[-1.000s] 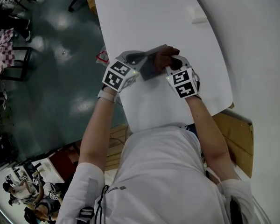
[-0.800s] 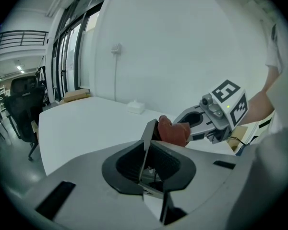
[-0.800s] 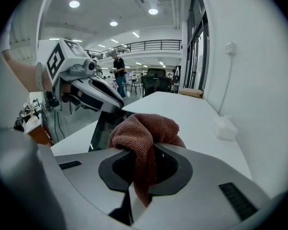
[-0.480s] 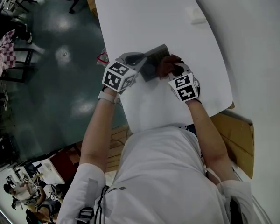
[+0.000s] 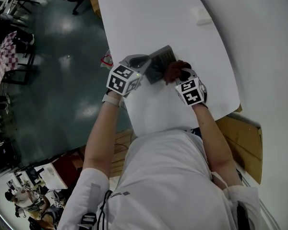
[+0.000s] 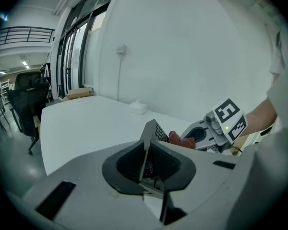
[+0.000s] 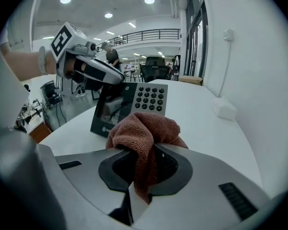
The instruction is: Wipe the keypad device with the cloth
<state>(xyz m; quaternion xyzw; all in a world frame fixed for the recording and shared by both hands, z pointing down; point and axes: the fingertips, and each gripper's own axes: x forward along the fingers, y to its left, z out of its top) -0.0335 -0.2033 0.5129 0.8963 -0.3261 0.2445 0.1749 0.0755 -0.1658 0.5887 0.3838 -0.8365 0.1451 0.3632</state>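
Observation:
The grey keypad device (image 5: 159, 62) stands tilted on the white table (image 5: 149, 18), its dark screen and keys (image 7: 150, 98) facing my right gripper. My left gripper (image 5: 146, 69) is shut on the device's left edge, which the left gripper view shows edge-on (image 6: 152, 132) between the jaws. A rust-brown cloth (image 7: 145, 128) is bunched between the jaws of my right gripper (image 5: 180, 74), which is shut on it. In the head view the cloth (image 5: 172, 70) lies against the device's near right part. I cannot tell whether it presses on the face.
A small white box (image 5: 202, 15) lies far back on the table, near the wall. A red-and-white item (image 5: 104, 58) sits at the table's left edge. A cardboard panel (image 5: 241, 137) leans below the table's near right edge. The floor drops off to the left.
My right gripper has slid with the cloth down the device toward me, uncovering more of the keys. The left gripper and the device have stayed put.

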